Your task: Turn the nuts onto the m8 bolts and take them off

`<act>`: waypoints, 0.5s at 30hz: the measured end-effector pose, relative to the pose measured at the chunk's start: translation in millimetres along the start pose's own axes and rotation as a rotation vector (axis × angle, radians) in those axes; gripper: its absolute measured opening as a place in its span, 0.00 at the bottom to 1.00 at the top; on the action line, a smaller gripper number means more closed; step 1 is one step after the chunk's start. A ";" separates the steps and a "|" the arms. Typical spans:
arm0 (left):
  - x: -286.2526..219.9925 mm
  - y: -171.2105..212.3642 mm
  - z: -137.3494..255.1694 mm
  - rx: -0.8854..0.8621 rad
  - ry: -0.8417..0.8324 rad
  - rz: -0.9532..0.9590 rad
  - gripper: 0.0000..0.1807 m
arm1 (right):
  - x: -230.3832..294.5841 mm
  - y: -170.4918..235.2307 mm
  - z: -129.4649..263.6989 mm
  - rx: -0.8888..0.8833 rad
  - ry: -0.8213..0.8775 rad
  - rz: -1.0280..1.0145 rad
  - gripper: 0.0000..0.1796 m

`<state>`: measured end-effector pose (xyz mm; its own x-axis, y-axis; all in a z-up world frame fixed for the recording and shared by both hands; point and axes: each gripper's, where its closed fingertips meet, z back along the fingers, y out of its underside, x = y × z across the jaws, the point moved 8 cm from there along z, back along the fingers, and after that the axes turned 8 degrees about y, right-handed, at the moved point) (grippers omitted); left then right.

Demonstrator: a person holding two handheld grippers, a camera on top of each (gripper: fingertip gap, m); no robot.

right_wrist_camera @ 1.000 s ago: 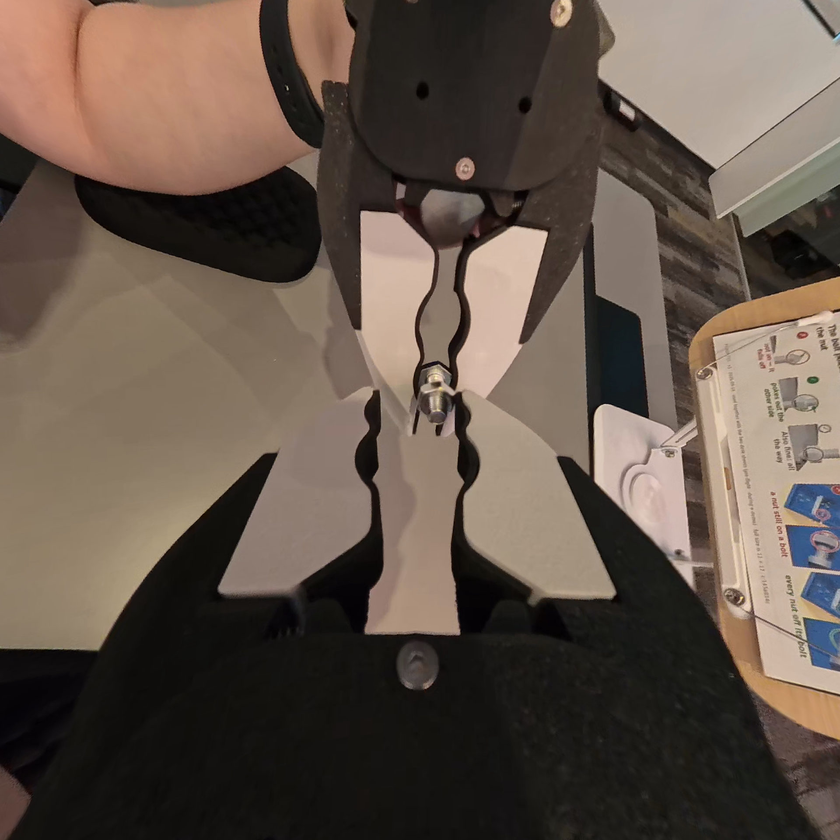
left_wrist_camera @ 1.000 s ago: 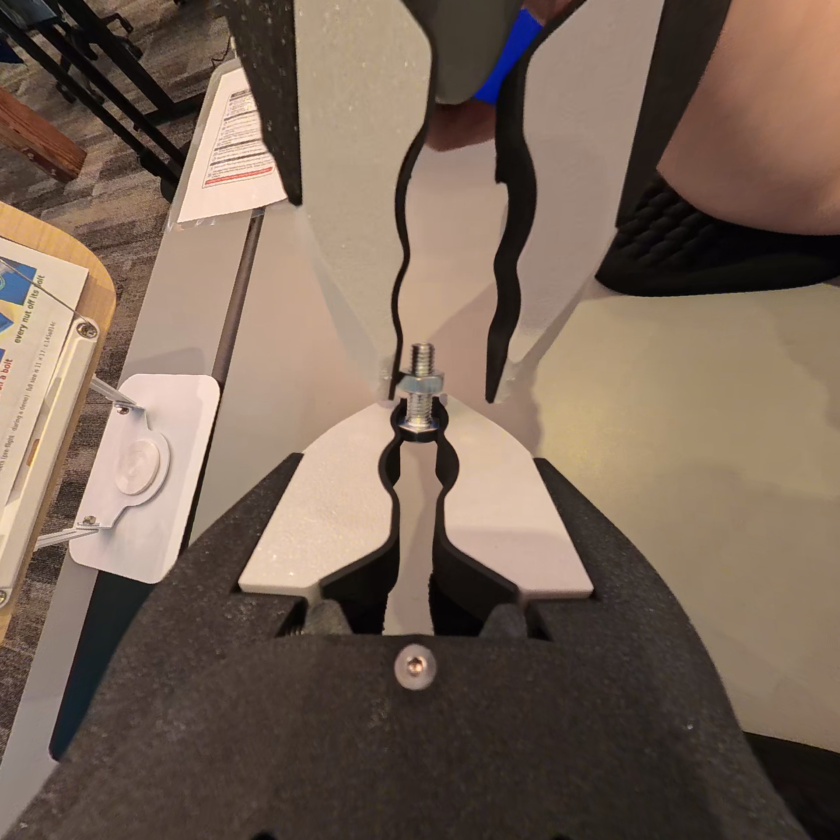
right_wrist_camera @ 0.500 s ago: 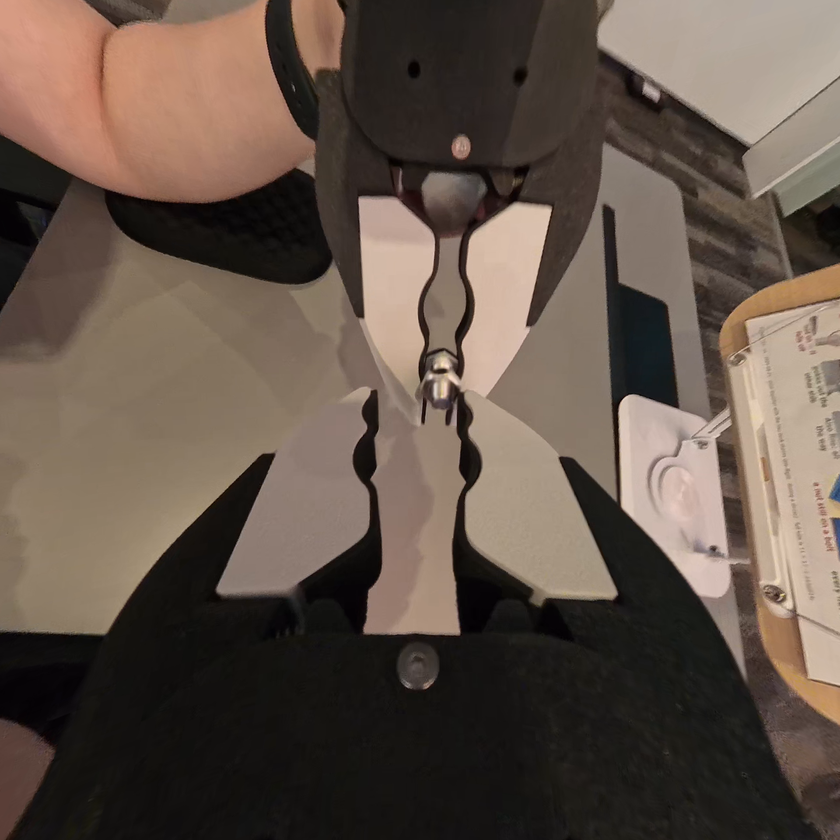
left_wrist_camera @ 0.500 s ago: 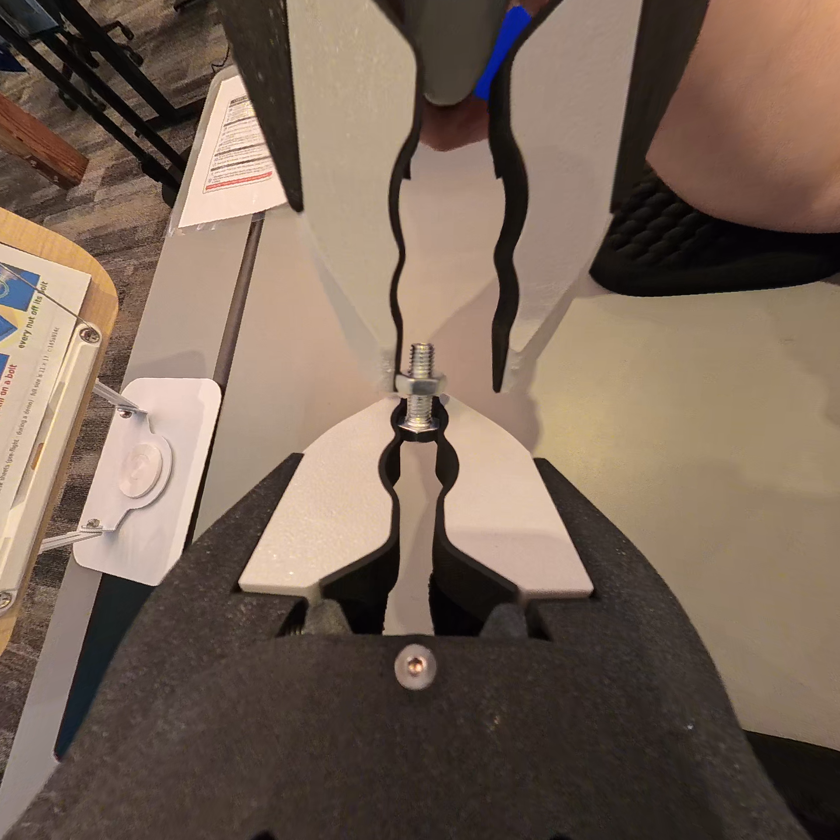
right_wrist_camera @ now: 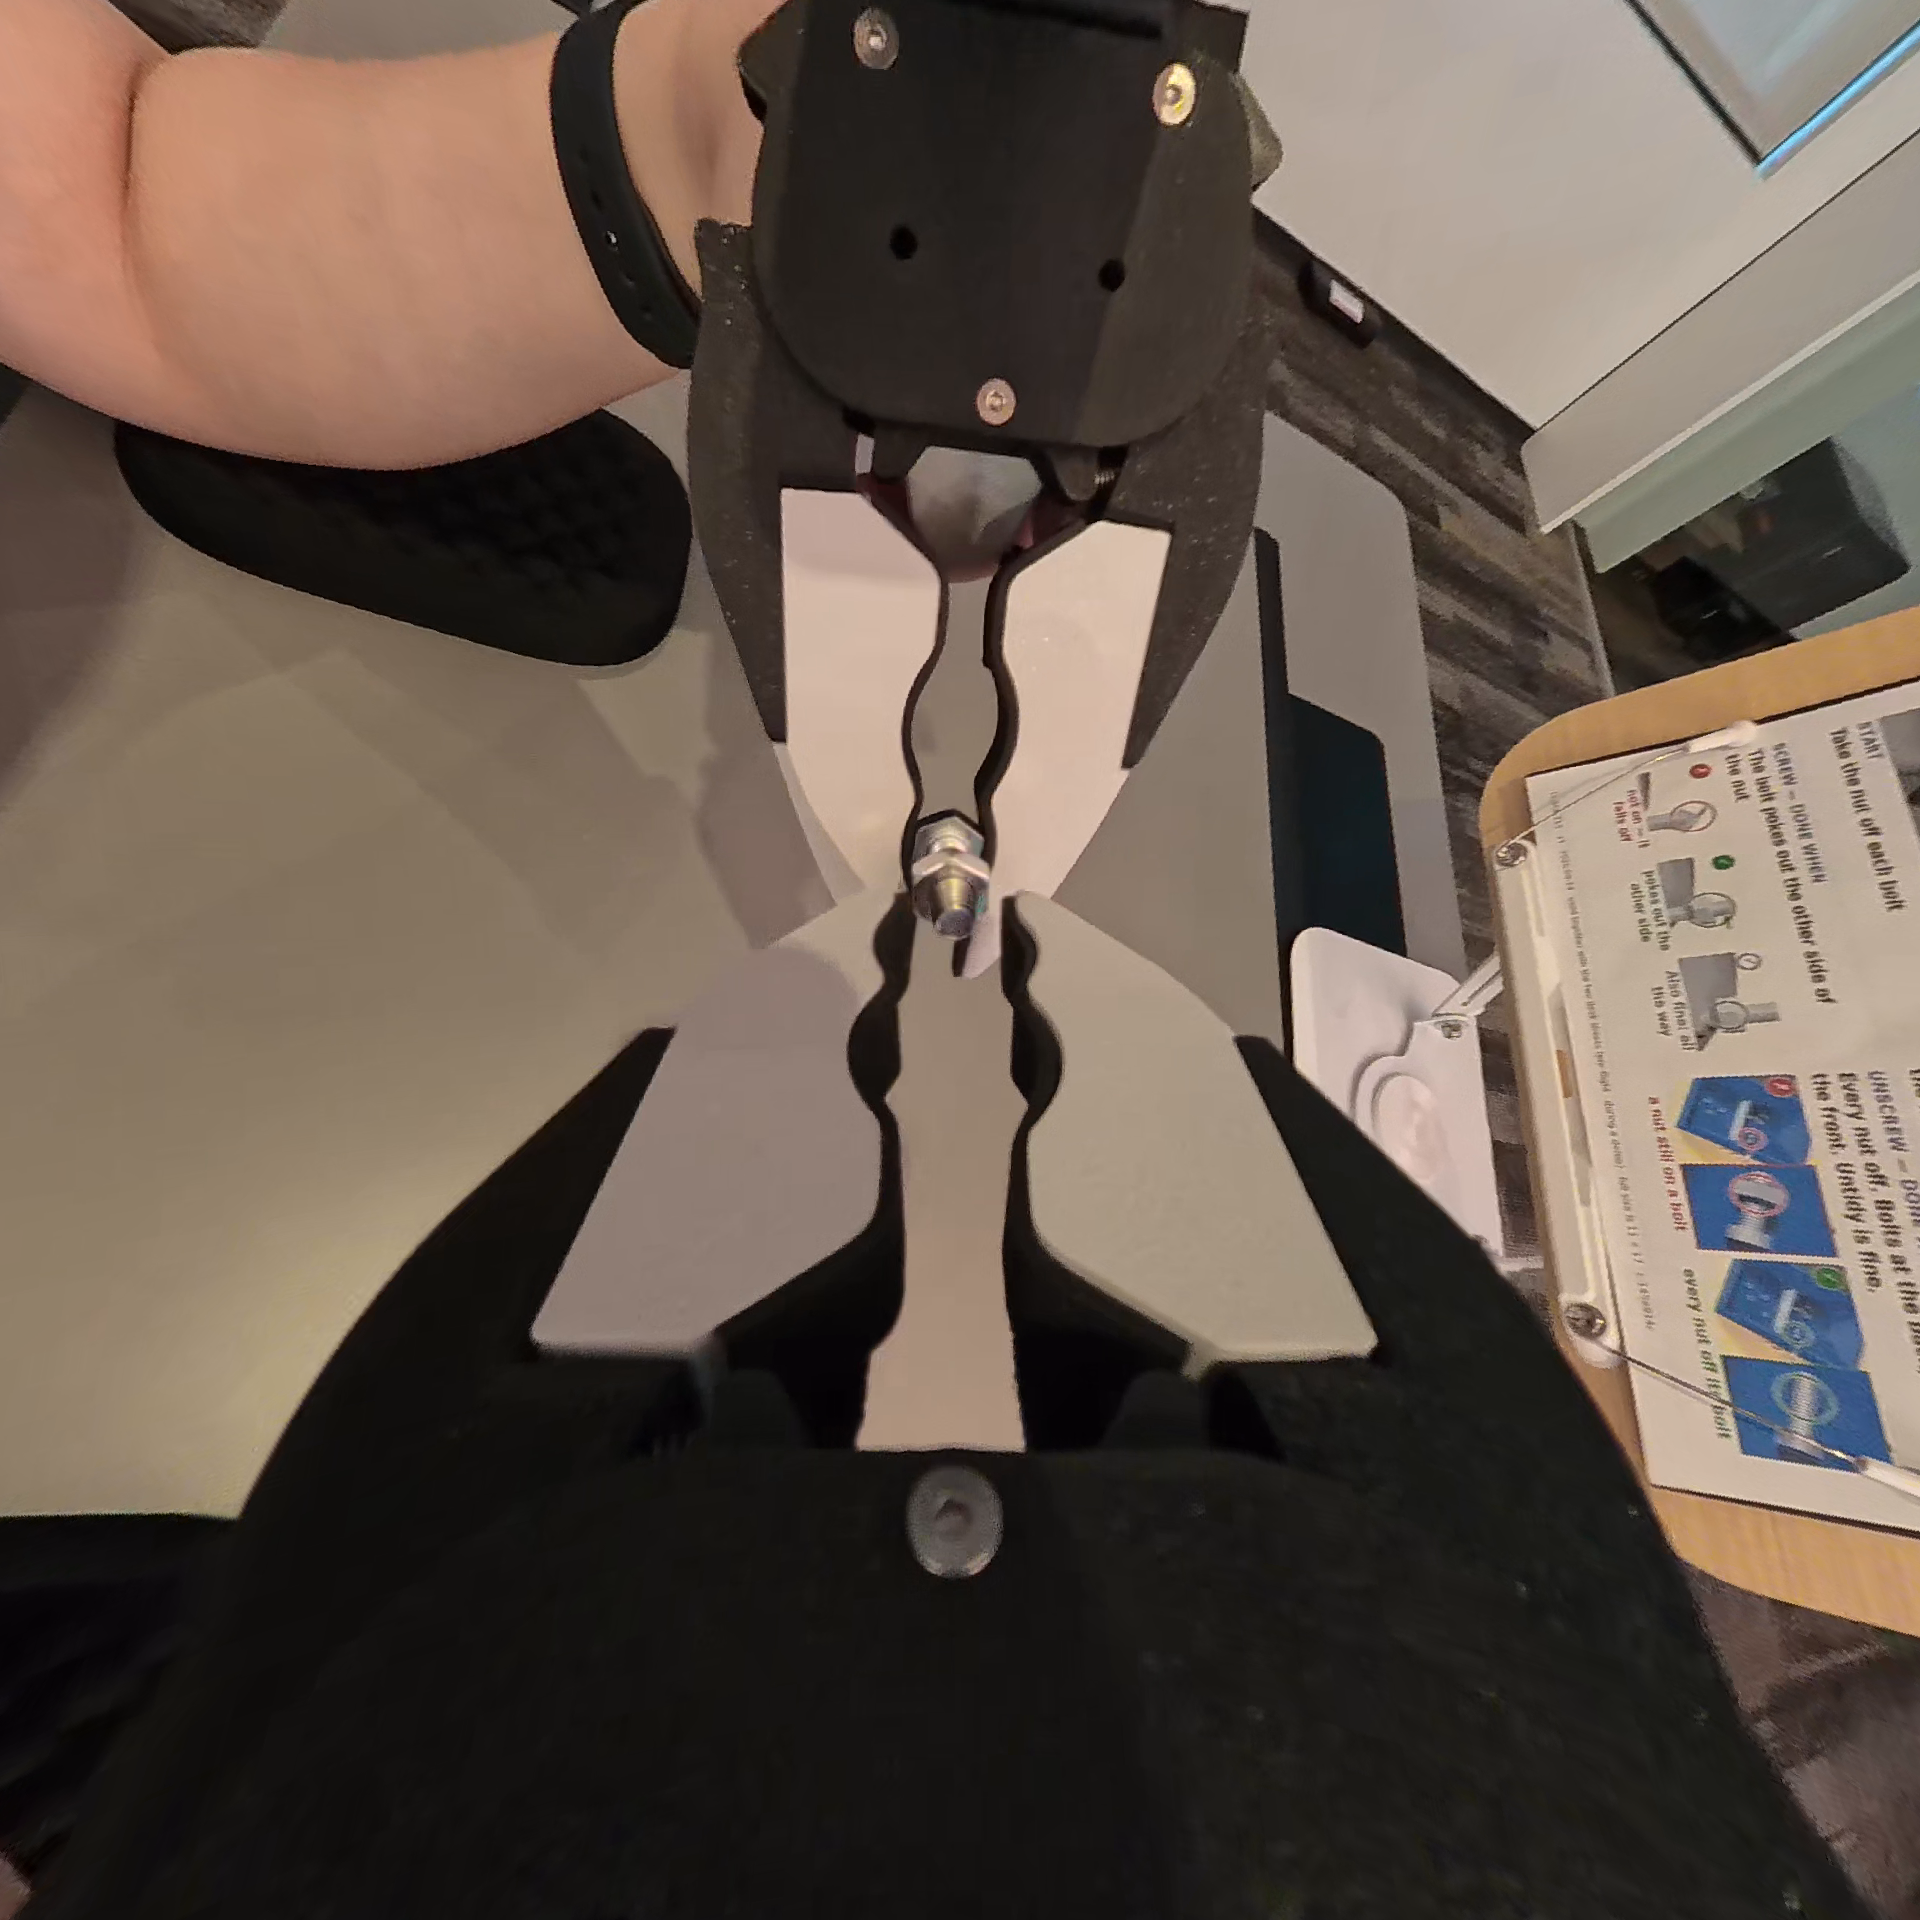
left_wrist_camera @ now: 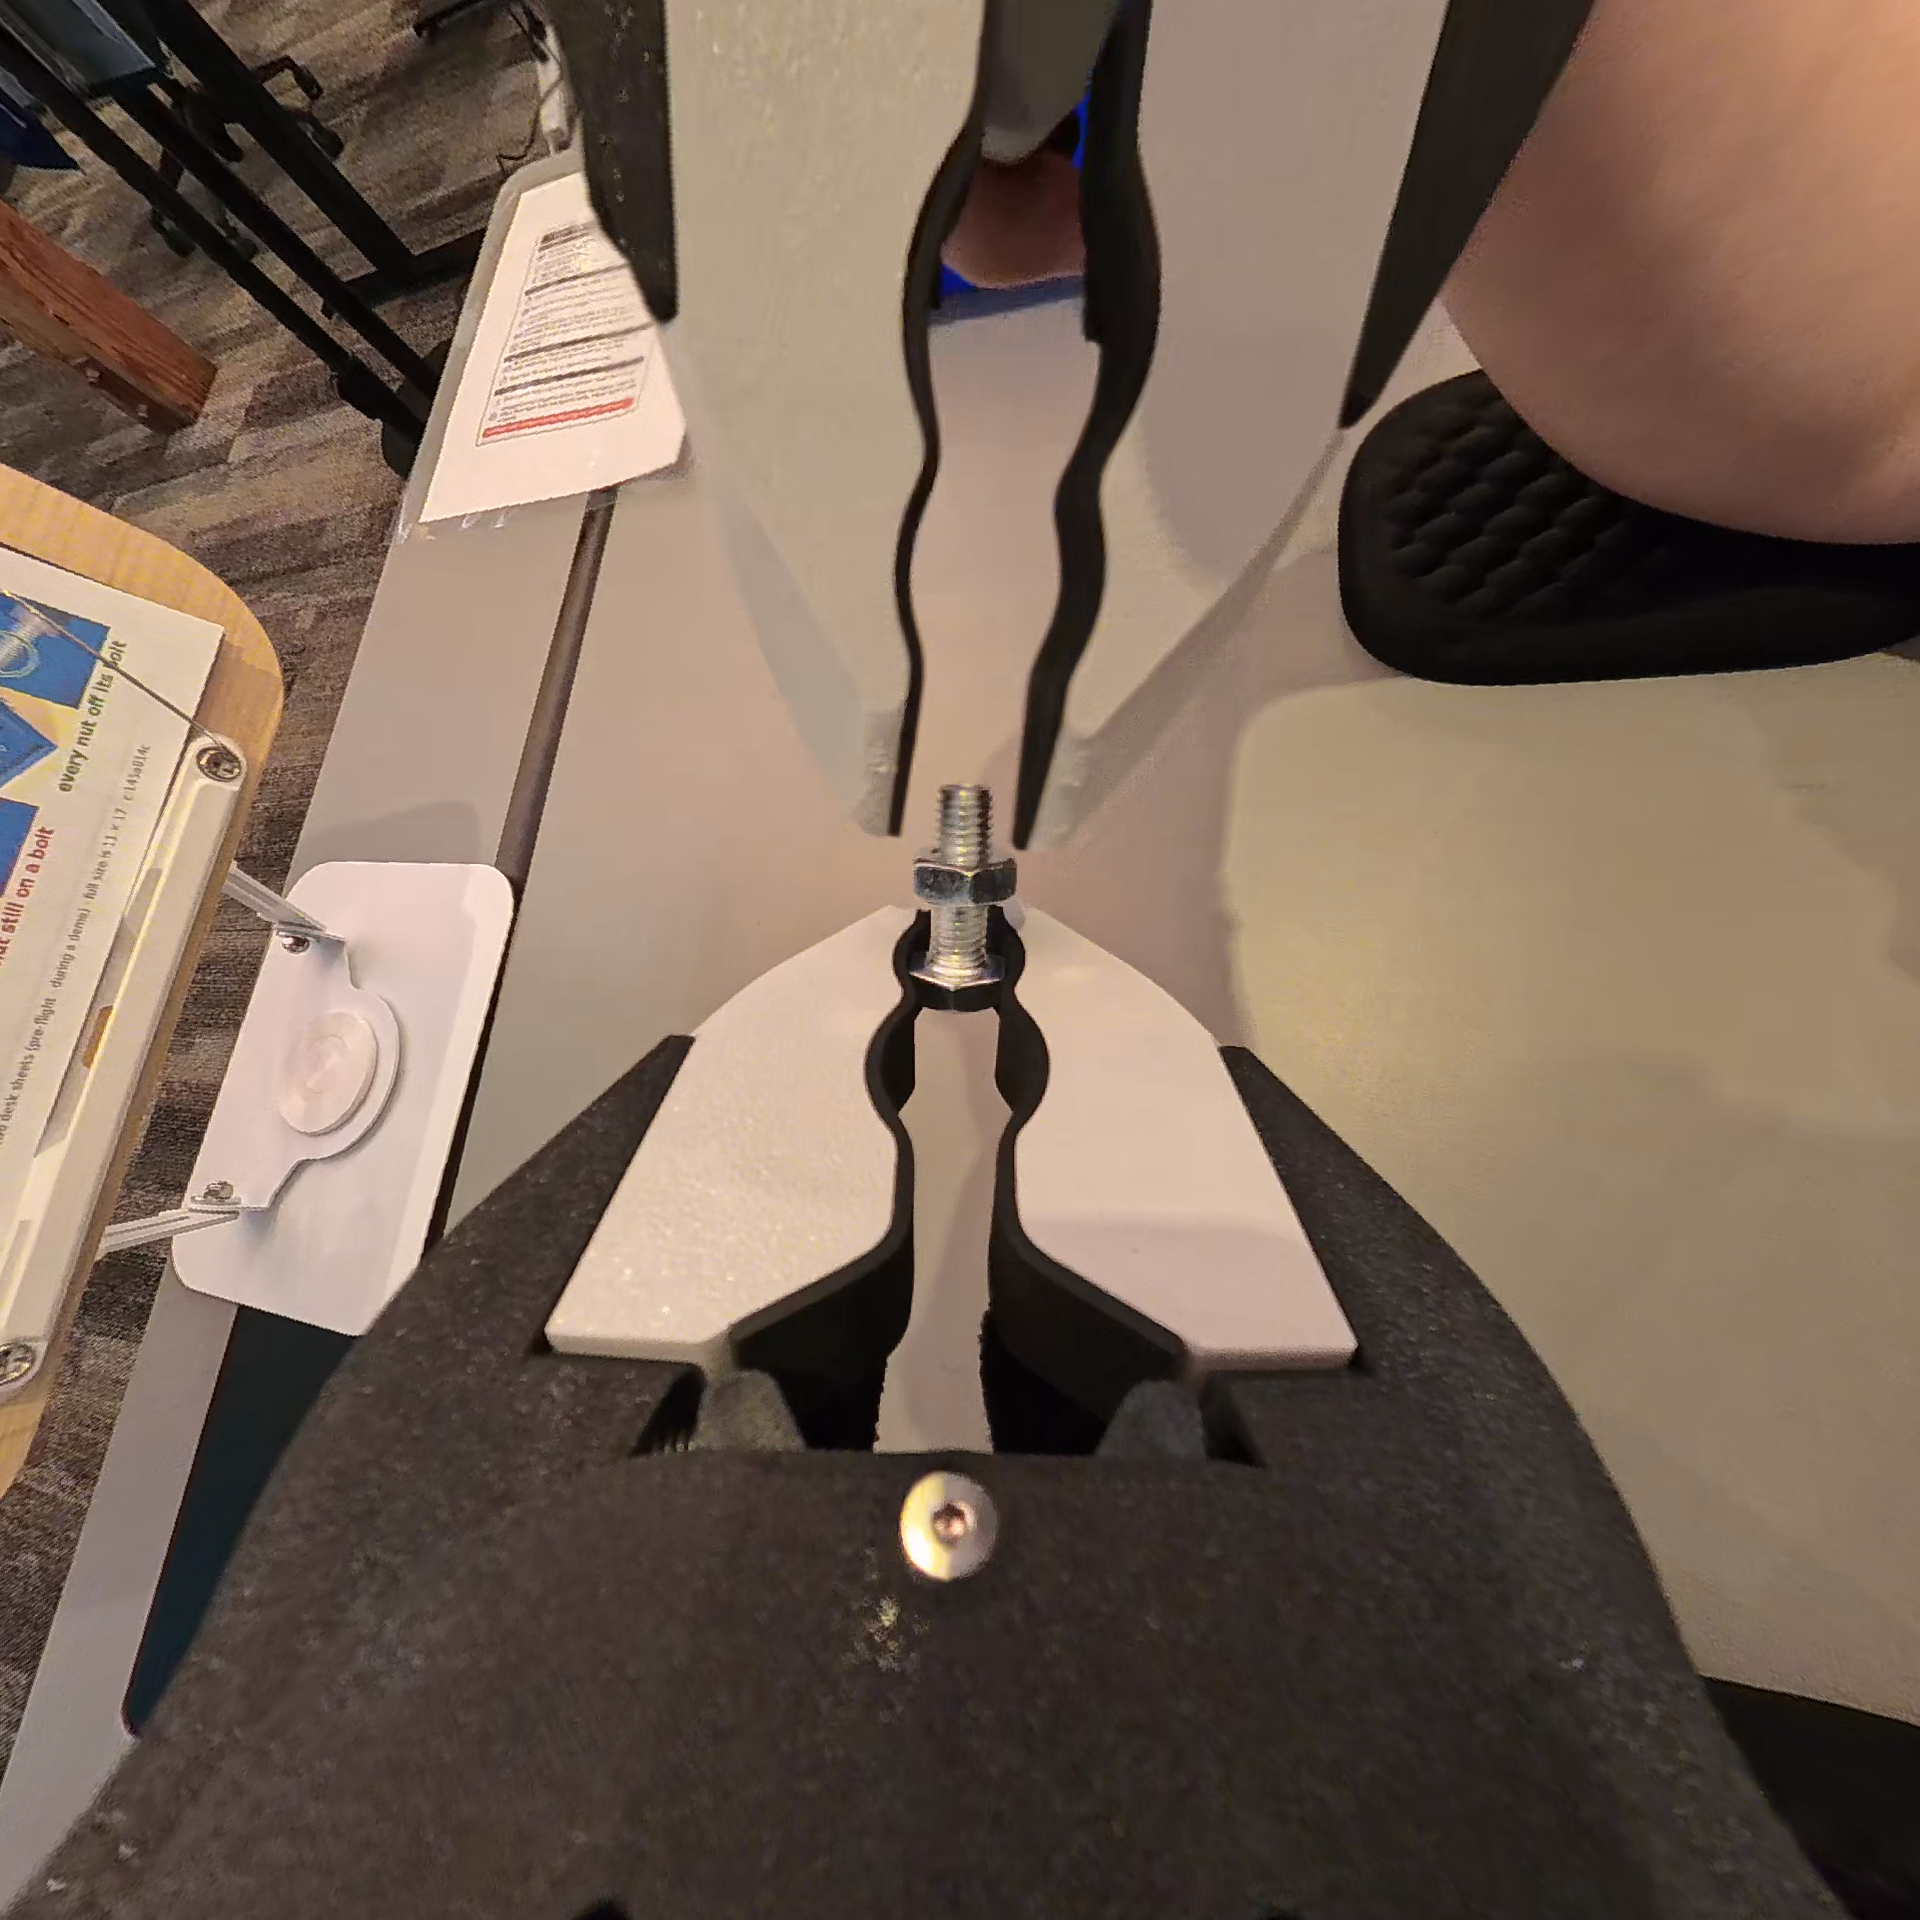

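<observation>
Nut partway along the bolt, held between our two tools

The nut (left_wrist_camera: 963, 881) sits partway up the threaded shank of the bolt (left_wrist_camera: 961, 935), just beyond the tips of our left tool (left_wrist_camera: 956, 971), which is clenched on the bolt's head and keeps the shank pointing straight out ahead, so the threads are offered to the other tool. Our right tool (left_wrist_camera: 961, 831) faces it tip to tip with its fingers (left_wrist_camera: 1049, 748) parted on either side of the bolt's free end, touching nothing we can see; in its own view the right tool (right_wrist_camera: 951, 930) shows the same gap. We judge it is lined up to close on the nut for a turn. Below both lies the pale desk (left_wrist_camera: 1507, 1039), with a black mesh pad (left_wrist_camera: 1558, 551) off to the right.
</observation>
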<state>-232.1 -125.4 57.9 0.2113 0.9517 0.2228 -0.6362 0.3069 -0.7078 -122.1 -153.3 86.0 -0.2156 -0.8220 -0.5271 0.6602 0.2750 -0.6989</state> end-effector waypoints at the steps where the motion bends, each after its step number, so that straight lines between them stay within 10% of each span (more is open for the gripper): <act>1: 0.1 0.0 0.4 -0.002 -0.001 0.001 0.06 | -0.7 -0.1 0.6 -0.002 0.010 0.007 0.06; 15: 1.5 3.6 -1.4 0.007 -0.013 0.012 0.11 | -5.5 0.4 1.2 -0.031 -0.002 -0.031 0.04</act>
<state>-233.0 -122.8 54.8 0.1942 0.9552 0.2232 -0.6434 0.2958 -0.7061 -119.8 -149.4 89.2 -0.2344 -0.8313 -0.5039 0.6309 0.2643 -0.7295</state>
